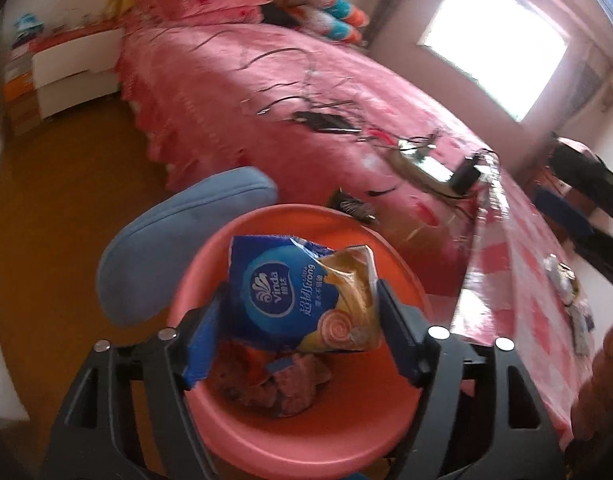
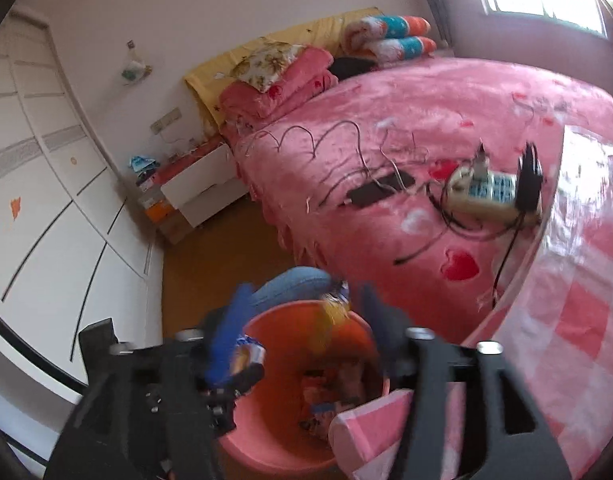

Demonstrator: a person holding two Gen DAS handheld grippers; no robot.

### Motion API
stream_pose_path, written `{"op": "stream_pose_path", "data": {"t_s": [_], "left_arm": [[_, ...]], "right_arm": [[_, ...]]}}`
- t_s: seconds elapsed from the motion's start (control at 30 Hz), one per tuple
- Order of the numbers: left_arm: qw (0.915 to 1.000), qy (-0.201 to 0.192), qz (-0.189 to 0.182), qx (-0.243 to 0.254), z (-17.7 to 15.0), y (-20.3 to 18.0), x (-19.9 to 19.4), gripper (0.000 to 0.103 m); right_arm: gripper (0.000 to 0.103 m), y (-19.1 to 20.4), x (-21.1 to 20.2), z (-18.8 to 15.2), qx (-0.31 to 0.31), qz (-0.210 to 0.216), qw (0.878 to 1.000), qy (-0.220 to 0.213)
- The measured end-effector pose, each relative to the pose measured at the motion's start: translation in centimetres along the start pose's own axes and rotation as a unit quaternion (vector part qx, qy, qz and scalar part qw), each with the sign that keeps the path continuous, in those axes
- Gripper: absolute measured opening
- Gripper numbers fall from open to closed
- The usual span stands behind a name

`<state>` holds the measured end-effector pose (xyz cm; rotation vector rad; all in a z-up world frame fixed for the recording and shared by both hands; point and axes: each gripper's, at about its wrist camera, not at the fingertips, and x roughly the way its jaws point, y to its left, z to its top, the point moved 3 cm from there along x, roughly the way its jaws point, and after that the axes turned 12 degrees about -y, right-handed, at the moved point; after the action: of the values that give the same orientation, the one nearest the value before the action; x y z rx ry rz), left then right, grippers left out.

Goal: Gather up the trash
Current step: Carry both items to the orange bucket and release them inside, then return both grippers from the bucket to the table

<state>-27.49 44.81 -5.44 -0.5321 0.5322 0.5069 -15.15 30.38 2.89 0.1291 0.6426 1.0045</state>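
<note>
- Black finger frames of my left gripper [image 1: 302, 320] fill the foreground of the left wrist view, its jaws parted about halfway over a pink trash bin [image 1: 234, 444].
- Between the blue pads sits a blue Vinda tissue wrapper [image 1: 278, 300], bunched with a yellow snack wrapper [image 1: 354, 300]; I cannot tell whether the pads still press on the pair or merely flank it.
- Crumpled trash [image 1: 282, 384] lies in the bin's bottom, directly under the wrappers.
- My right gripper [image 2: 302, 320] hangs over the same bin [image 2: 274, 452] in the right wrist view, fingers spread; a blurred yellow-and-blue scrap [image 2: 334, 308] shows between the tips above the rim, and I cannot tell whether it touches either finger.
- Just beyond the bin stands a blue cushioned seat [image 1: 178, 248] on the brown floor [image 1: 66, 184].
- Behind both, a bed with a pink cover [image 1: 266, 92] carries a power strip [image 2: 490, 196], loose cables and a black phone [image 2: 380, 190].
- At the right edge, a table under a pink checked plastic cloth [image 2: 586, 320] runs alongside the bin.
- White cabinet [image 2: 202, 188] stands by the bed's head.
</note>
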Motion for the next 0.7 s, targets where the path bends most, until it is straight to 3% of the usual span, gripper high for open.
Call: {"op": "stream_pose_path", "data": {"t_s": [0.07, 0.13, 0.7], "left_arm": [[0.9999, -0.001, 0.007, -0.011, 0.2, 0.7, 0.0, 0.077], [0.9999, -0.007, 0.009, -0.012, 0.5, 0.8, -0.1, 0.079], [0.9995, -0.031, 0.006, 0.009, 1.0, -0.6, -0.8, 0.082]], "right_arm": [[0.075, -0.5, -0.6, 0.0, 0.003, -0.011, 1.0, -0.003], [0.084, -1.6, -1.8, 0.4, 0.01, -0.026, 0.999, -0.017], [0.085, -6.9, -8.2, 1.3, 0.031, -0.077, 0.994, -0.067]]}}
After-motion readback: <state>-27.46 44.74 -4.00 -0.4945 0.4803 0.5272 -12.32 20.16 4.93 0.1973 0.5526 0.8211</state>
